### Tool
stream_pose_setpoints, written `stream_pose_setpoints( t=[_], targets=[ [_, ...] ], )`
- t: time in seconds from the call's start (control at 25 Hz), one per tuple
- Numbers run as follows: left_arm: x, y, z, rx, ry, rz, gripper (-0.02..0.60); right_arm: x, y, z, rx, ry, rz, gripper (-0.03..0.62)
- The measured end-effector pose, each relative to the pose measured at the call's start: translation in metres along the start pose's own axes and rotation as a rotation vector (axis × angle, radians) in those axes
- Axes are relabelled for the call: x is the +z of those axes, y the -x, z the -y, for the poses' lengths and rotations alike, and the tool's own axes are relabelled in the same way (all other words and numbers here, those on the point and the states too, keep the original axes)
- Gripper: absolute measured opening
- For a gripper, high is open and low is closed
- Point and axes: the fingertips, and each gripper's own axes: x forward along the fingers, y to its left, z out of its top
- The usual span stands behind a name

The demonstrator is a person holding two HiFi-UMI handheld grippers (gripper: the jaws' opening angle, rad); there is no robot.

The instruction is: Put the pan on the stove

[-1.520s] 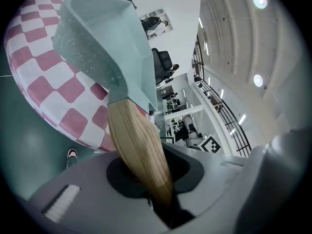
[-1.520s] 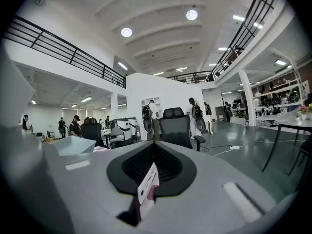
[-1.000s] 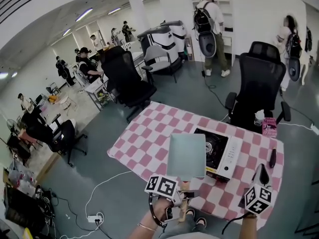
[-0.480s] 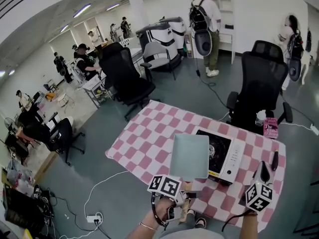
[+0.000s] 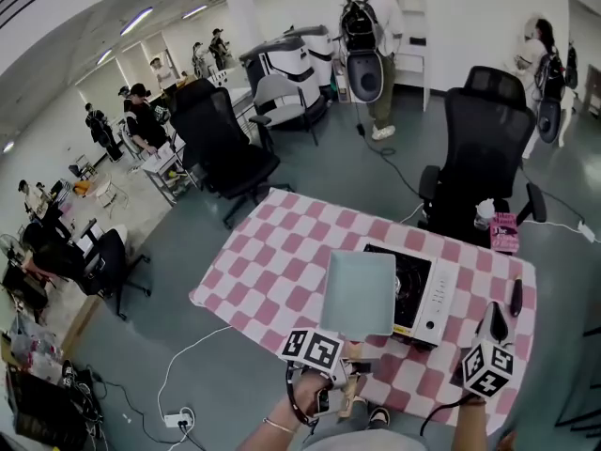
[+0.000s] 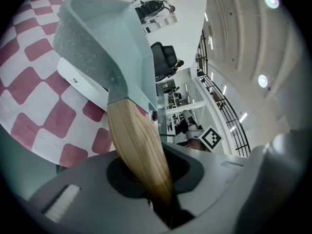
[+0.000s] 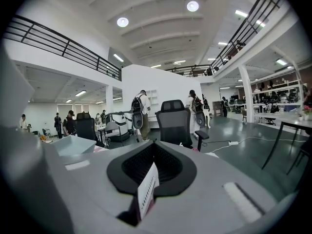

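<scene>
A square pale-green pan (image 5: 359,293) with a wooden handle (image 5: 349,357) hangs over the left part of the white portable stove (image 5: 434,299). It partly covers the stove's black burner (image 5: 402,272). My left gripper (image 5: 346,383) is shut on the handle's end. In the left gripper view the handle (image 6: 136,145) runs out of the gripper (image 6: 158,201) to the pan (image 6: 105,48), with the stove (image 6: 78,79) below. My right gripper (image 5: 493,321) hovers by the table's front right corner, shut and holding nothing; in its own view the right gripper (image 7: 145,191) points past the pan (image 7: 73,144).
The table wears a pink-and-white checked cloth (image 5: 282,261). A pink box (image 5: 504,231) and a slim black object (image 5: 515,297) lie on the right side. A black office chair (image 5: 488,148) stands behind the table. A power strip (image 5: 181,415) and cable lie on the floor at left.
The pan has edged slightly right over the stove. Both grippers keep nearly the same places, and the head view has shifted a little.
</scene>
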Motion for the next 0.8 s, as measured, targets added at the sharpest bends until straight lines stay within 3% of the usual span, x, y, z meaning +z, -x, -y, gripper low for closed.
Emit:
stream_pose_setpoints(
  t=[0.8],
  targets=[
    [0.032, -0.039, -0.016, -0.04, -0.008, -0.168, 0.055, -0.016, -0.017, 0.024, -0.131, 0.024, -0.049, 0.009]
  ],
)
